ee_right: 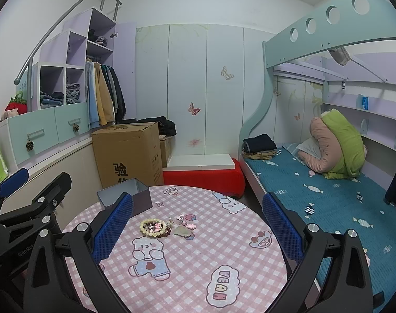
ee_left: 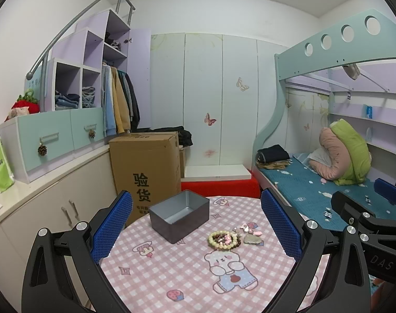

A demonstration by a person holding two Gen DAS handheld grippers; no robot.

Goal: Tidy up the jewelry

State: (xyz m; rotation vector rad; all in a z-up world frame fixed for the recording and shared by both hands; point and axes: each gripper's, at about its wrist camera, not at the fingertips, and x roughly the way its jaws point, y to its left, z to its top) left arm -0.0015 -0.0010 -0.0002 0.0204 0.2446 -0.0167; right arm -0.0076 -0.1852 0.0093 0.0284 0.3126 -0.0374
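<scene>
Both sets of blue-padded fingers stand spread wide with nothing between them: the left gripper [ee_left: 196, 224] fills the lower part of its own view, and the right gripper [ee_right: 198, 225] does the same in its view. Left of centre in the left wrist view sits the grey tin box [ee_left: 179, 215], open-topped and apparently empty, on the pink checked tablecloth [ee_left: 171, 266]. Just right of it, near frame centre, lies the jewelry: a cream bead bracelet [ee_left: 223, 240] ringed around small dark and pink pieces, with pink clips [ee_left: 250, 228] and a greenish pendant [ee_left: 252, 239] touching or just beside it. Farther right, at the frame's right edge, the right gripper's body shows, held level with the left and well apart from the pile. Both tools hover above the near side of the table, tilted gently down and pointing forward. Nothing seems sorted yet, so the first pick is likely the step in hand. Doing it well probably means dropping one gripper squarely over the bracelet, closing across its beads rather than the loose bits inside, lifting cleanly, then releasing low inside the box.
</scene>
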